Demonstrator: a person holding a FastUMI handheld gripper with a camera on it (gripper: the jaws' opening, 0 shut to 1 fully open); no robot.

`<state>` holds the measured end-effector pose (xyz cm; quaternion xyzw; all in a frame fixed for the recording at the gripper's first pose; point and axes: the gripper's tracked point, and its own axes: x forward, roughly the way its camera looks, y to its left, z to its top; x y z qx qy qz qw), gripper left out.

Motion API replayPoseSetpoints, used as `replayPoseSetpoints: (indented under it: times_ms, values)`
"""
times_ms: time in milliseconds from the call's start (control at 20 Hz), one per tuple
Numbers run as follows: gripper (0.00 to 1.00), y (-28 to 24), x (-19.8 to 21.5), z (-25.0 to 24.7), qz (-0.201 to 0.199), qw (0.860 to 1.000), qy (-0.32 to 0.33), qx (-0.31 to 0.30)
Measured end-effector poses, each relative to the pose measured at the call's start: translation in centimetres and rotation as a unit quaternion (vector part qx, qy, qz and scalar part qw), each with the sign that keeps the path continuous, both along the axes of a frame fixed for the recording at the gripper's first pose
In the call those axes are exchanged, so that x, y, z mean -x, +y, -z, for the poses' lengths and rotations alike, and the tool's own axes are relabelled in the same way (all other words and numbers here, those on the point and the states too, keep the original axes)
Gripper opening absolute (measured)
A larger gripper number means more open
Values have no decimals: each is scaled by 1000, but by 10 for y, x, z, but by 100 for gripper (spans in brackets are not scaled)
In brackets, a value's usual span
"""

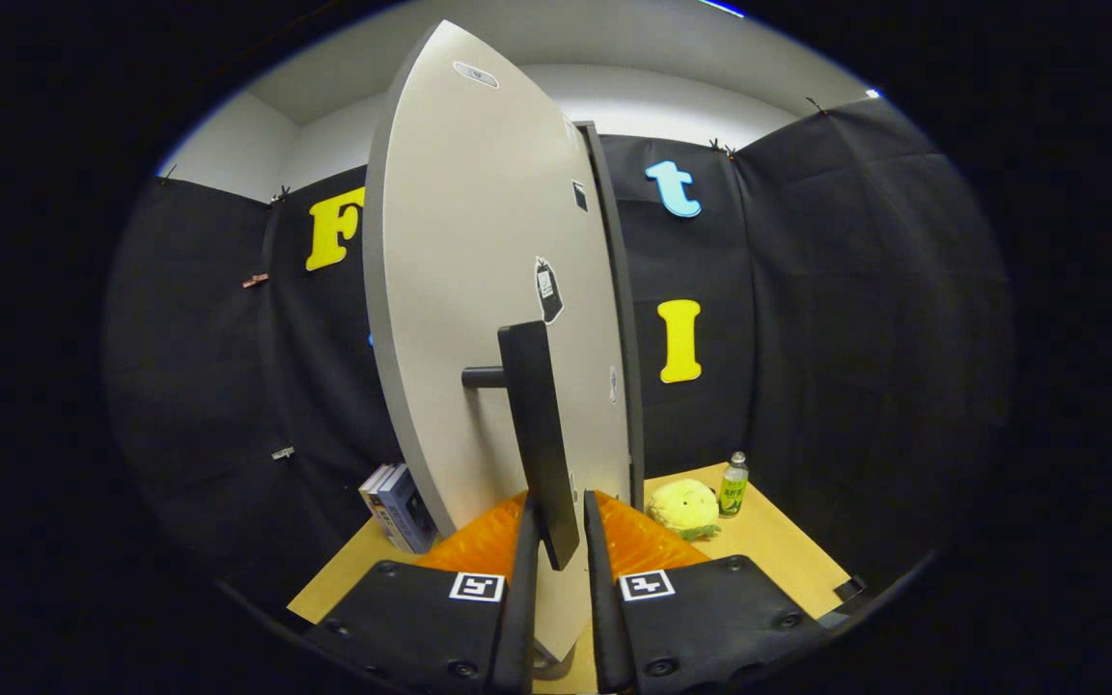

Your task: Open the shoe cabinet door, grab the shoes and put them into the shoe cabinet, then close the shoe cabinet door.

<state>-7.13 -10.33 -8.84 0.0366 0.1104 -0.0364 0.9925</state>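
Presently, gripper (556, 526) fingers sit narrowly spread around the door handle's (539, 434) lower end; shoe cabinet door (488, 290) stands ajar.

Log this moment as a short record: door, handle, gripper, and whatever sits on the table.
cabinet door: light grey panel, swung out edge-on toward the camera
door handle: dark vertical bar on a short post, its lower end between the jaws
gripper: jaws narrowly apart around the handle's lower end; firm contact on both sides cannot be told
table: tan wooden top
books: standing beside the door's foot, away from the toy
plush toy: yellow, beyond the jaws
bottle: upright, next to the plush toy
shoes: none seen
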Motion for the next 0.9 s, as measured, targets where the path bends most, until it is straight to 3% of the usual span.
replayPoseSetpoints:
  times_ms: [300, 450, 650, 900]
  values:
    - [28, -66, 52, -13, 104, 994, -2, 23]
    - [23, -72, 61, -13, 134, 990, -12, 34]
    - [23, -51, 52, 7, 123, 992, -2, 26]
    - [24, 4, 30, 73, 57, 997, 58, 3]
